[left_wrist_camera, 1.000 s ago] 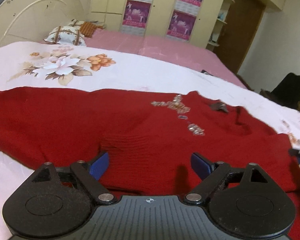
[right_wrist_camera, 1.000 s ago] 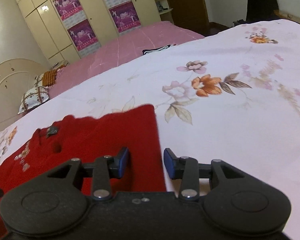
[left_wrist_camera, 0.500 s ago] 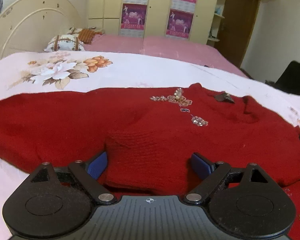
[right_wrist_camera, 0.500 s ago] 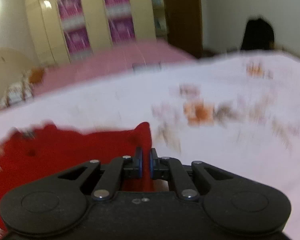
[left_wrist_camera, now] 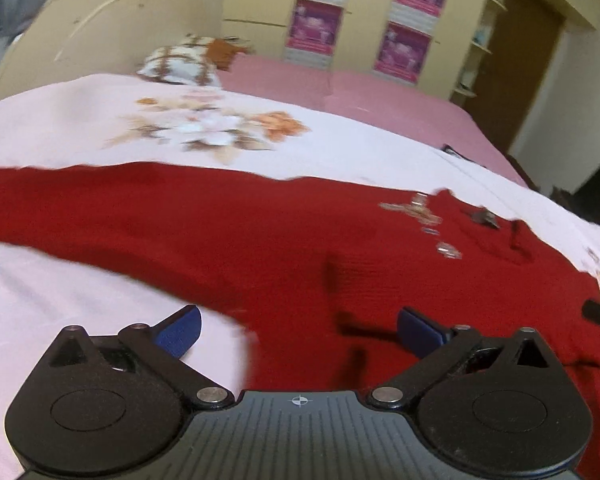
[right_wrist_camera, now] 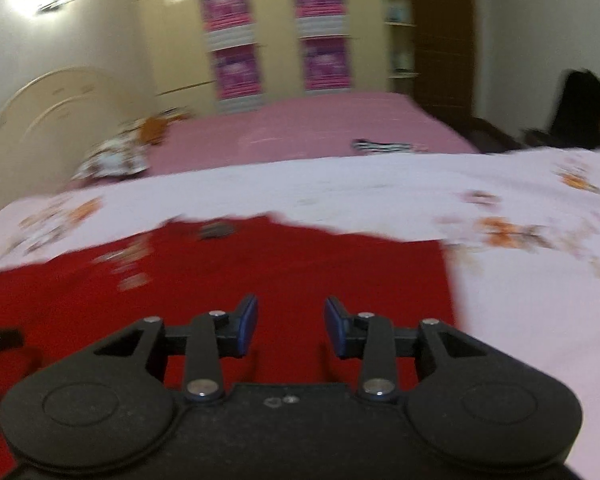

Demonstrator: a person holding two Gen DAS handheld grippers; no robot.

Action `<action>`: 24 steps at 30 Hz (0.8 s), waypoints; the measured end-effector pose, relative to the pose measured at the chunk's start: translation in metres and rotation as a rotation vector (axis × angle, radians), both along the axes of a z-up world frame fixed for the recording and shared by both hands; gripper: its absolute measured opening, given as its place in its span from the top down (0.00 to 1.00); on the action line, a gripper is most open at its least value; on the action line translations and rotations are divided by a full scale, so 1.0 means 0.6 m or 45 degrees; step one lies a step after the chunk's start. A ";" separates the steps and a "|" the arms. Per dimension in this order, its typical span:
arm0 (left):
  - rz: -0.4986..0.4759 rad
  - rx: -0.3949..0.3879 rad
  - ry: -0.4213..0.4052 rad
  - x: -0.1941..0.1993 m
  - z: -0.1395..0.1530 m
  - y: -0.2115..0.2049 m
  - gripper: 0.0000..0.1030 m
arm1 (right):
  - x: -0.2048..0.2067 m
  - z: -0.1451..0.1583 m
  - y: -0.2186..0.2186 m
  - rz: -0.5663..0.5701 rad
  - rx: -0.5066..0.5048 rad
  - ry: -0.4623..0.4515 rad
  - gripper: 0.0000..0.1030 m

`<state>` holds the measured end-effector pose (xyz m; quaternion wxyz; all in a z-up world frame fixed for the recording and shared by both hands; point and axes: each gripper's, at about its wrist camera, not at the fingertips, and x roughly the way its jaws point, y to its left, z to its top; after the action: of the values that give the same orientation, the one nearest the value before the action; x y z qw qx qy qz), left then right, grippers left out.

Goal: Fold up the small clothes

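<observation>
The red sweater lies flat on the flowery bedspread — both my grippers hang over it, the left gripper and right gripper opening (nothing in them).

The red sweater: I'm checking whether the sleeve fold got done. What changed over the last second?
The right gripper pinched the sleeve end half a second ago, carried it inward and let go; its jaws are opening, empty, over the red sweater. The left gripper is opening too, holding nothing, and now shows more of the floral bedspread. The sweater's body stays spread flat.
</observation>
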<state>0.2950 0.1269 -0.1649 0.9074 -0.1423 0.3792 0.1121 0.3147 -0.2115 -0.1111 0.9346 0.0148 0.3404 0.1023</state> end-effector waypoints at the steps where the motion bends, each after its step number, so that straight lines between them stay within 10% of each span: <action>1: 0.026 -0.010 0.000 -0.010 0.000 0.018 0.00 | -0.005 0.000 0.022 0.040 0.008 0.010 0.64; 10: 0.441 -0.216 -0.048 -0.120 -0.025 0.244 0.00 | -0.028 -0.003 0.197 0.261 0.040 0.048 0.64; 15: 0.642 -0.428 -0.128 -0.144 -0.060 0.358 0.21 | -0.032 -0.012 0.252 0.300 0.037 0.067 0.64; 24: 0.738 -0.515 -0.300 -0.087 -0.095 0.453 0.22 | -0.017 -0.027 0.293 0.293 0.012 0.081 0.64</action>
<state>0.2430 0.3990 -0.2221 0.8289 -0.4322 0.2307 0.2701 0.3044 -0.0360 -0.1276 0.9054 -0.0168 0.3687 0.2100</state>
